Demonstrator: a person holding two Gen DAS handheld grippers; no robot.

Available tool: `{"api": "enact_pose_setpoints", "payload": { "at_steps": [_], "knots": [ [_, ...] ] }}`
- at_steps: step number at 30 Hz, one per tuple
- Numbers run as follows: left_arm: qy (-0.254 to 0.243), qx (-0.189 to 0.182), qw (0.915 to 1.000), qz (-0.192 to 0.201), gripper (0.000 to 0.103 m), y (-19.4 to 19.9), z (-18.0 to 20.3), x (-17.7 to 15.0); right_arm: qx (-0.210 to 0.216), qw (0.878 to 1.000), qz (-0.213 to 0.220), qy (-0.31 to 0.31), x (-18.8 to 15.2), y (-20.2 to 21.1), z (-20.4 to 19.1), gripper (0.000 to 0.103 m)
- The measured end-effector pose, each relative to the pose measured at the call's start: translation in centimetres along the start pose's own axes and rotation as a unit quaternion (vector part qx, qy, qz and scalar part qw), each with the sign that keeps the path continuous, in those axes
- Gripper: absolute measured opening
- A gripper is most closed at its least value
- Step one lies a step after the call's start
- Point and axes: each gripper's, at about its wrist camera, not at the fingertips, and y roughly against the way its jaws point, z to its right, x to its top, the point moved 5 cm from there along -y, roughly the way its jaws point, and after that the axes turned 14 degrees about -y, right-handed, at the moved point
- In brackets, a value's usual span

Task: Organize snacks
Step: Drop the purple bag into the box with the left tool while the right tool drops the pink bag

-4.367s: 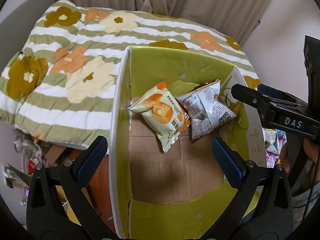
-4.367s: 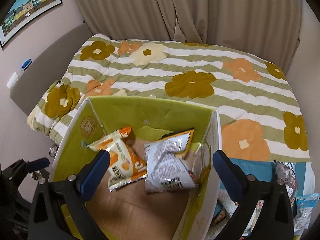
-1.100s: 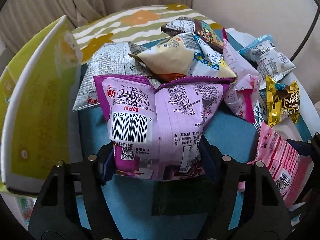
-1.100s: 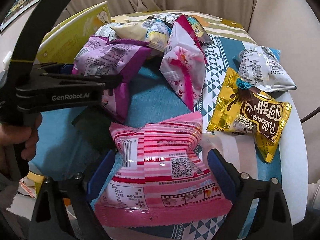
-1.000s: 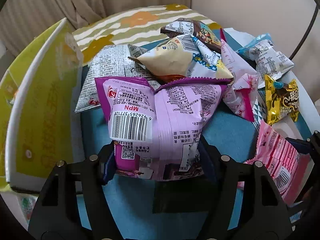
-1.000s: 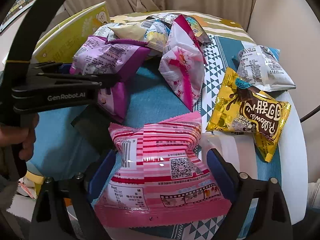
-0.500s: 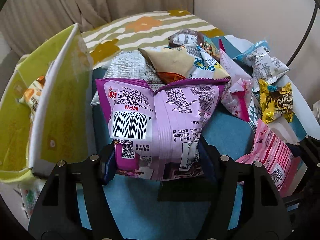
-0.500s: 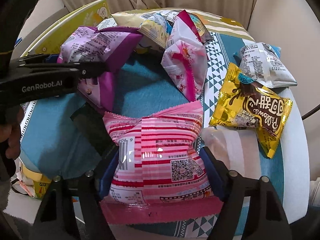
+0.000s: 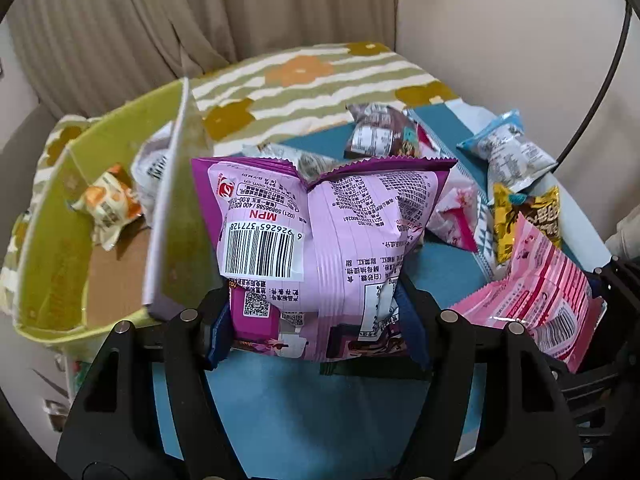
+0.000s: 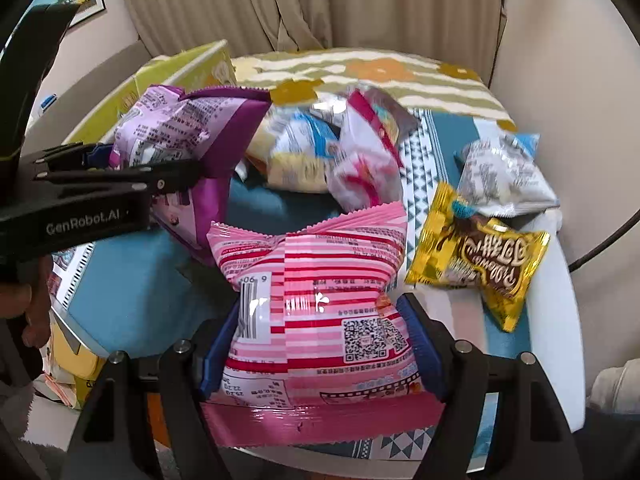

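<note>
Since a second ago: right gripper [image 10: 320, 344] fingers have been closing and are now clamping the pink striped packet [image 10: 316, 308]; left gripper [image 9: 316, 320] fingers are gripping the purple packet [image 9: 320, 236]. Both packets are rising off the tabletop [image 9: 280, 392], green box [image 9: 60, 248] lying at nine o'clock, likely destination.

Purple packet [image 9: 320, 240] in the left gripper [image 9: 316, 320], pink-striped packet [image 10: 320, 312] in the right gripper [image 10: 320, 356]; beyond, gold wrapper [image 10: 480, 264], yellow-green box [image 9: 60, 248].
</note>
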Motion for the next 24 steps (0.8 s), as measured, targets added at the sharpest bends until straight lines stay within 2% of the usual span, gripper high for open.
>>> {"api": "enact_pose_setpoints", "payload": {
  "at_steps": [6,12,19,24],
  "knots": [
    [0.025,0.008,0.9993,0.026,0.065,4.1,-1.3,1.1,0.011,0.999,0.031,0.006,1.9,3.3,-1.1,0.072],
    [0.055,0.019,0.9969,0.053,0.065,8.4,-4.6,2.4,0.029,0.997,0.065,0.004,5.8,6.9,-2.6,0.072],
    [0.084,0.047,0.9928,0.071,0.065,11.0,-11.7,2.3,0.045,0.994,0.098,0.019,10.2,9.1,-7.1,0.072],
    [0.101,0.059,0.9913,0.060,0.065,10.7,-17.8,1.3,0.061,0.992,0.106,0.021,12.6,8.5,-11.7,0.072]
  ]
}}
